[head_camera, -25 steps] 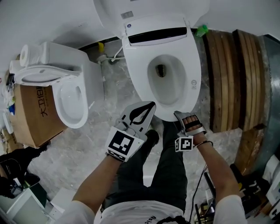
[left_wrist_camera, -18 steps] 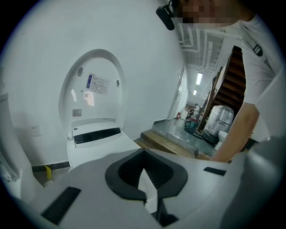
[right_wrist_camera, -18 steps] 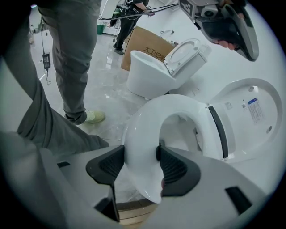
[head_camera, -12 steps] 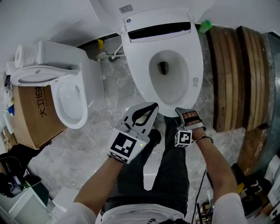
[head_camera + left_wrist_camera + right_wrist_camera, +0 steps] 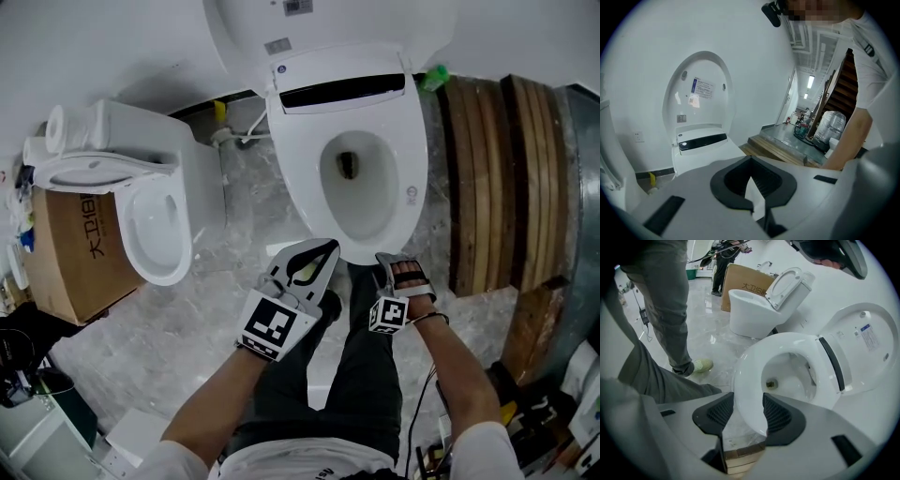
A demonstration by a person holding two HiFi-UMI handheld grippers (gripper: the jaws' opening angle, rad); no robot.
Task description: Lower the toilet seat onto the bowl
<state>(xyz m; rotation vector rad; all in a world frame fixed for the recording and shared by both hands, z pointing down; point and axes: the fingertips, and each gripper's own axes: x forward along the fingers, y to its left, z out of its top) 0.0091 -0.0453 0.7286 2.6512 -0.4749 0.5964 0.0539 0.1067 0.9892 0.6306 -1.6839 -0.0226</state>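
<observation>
The white toilet seat (image 5: 414, 159) lies flat on the bowl, and the lid (image 5: 319, 17) stands raised against the wall. My right gripper (image 5: 401, 261) hovers at the bowl's front edge. Its jaws are closing but stand apart, and in the right gripper view the seat's front rim (image 5: 746, 371) shows between the pads (image 5: 777, 414) without being pressed. My left gripper (image 5: 324, 247) is just left of it, in front of the bowl, shut on nothing. The left gripper view shows the lid (image 5: 701, 91) upright beyond that gripper (image 5: 752, 180).
A second white toilet (image 5: 155, 220) with its seat up stands to the left, beside a cardboard box (image 5: 70, 253). Wooden boards (image 5: 497, 169) lie right of the bowl. The person's legs (image 5: 361, 366) stand on the marble floor just before the bowl.
The seat has lain flat on the bowl throughout. Both grippers have drawn slightly back from the bowl's front, and the view has shifted a little.
</observation>
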